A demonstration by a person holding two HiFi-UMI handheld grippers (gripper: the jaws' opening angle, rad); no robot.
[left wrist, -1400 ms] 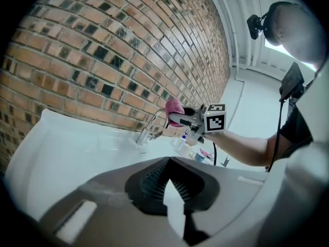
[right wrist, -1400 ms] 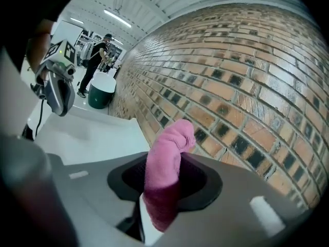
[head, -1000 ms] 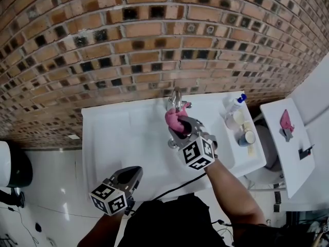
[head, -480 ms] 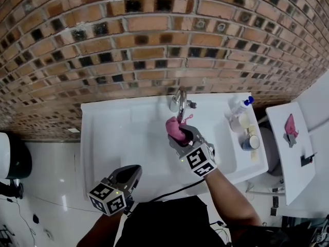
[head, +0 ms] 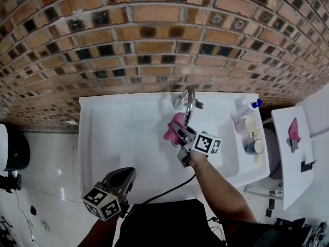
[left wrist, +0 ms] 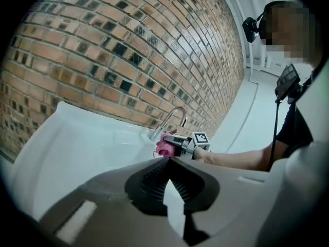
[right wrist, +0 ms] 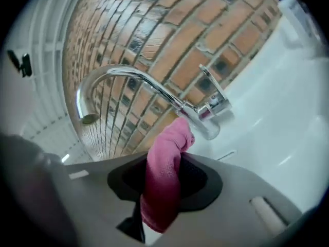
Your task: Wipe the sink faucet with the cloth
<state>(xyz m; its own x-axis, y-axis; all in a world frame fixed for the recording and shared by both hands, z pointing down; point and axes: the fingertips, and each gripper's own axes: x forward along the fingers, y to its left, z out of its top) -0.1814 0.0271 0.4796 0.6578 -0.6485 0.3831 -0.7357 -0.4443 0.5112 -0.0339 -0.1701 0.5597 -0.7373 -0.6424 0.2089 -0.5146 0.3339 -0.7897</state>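
Note:
A chrome faucet [head: 187,103] arches over the white sink [head: 118,133] against the brick wall. My right gripper [head: 178,133] is shut on a pink cloth [head: 171,129], holding it just left of and below the spout. In the right gripper view the cloth [right wrist: 167,173] sticks up between the jaws, its tip close to the faucet [right wrist: 138,81] base and lever [right wrist: 212,89]; I cannot tell if they touch. My left gripper [head: 122,179] hangs shut and empty over the sink's front edge. From it I see the faucet [left wrist: 172,118] and the cloth [left wrist: 163,146] farther off.
A white bottle with a blue cap [head: 248,109] and two small containers [head: 254,146] stand on the sink's right ledge. A white side table [head: 288,158] with a pink item [head: 294,129] is at the right. A dark bin [head: 11,161] sits on the floor at left.
The right gripper has rolled over, its marker cube now to the right, and the cloth has slid down from the faucet's top to beside the spout. The left gripper has dropped slightly.

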